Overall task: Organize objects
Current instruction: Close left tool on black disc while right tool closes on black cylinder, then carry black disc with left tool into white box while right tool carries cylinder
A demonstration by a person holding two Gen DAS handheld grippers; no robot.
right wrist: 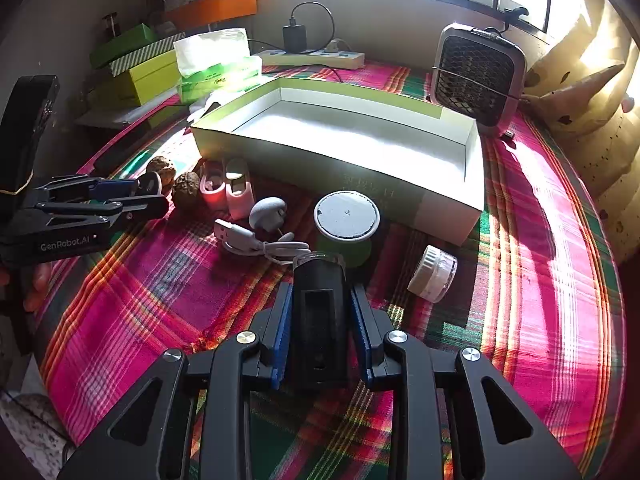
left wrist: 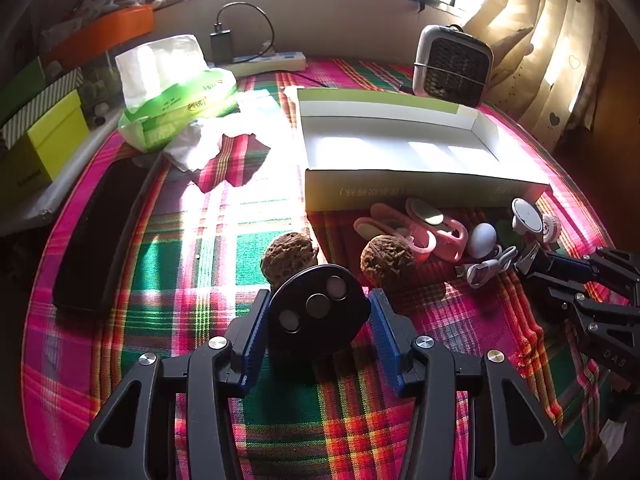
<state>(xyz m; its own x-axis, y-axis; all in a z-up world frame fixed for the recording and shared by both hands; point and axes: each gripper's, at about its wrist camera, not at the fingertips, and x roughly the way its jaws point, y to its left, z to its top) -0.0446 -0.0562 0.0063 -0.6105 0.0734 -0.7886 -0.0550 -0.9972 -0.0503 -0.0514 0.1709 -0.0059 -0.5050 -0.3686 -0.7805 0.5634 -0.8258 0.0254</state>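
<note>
Box lies ahead of both our grippers: left gripper clamps a black round disc, right gripper grips a black cylinder lengthwise.

Your worktop wears a woven plaid cloth, matt and soft-looking. The open box looks like smooth cardboard. Both walnuts are rough and pitted. The black disc in your left tongs seems matt plastic with shiny metal studs; the jar looks like glossy plastic.
</note>
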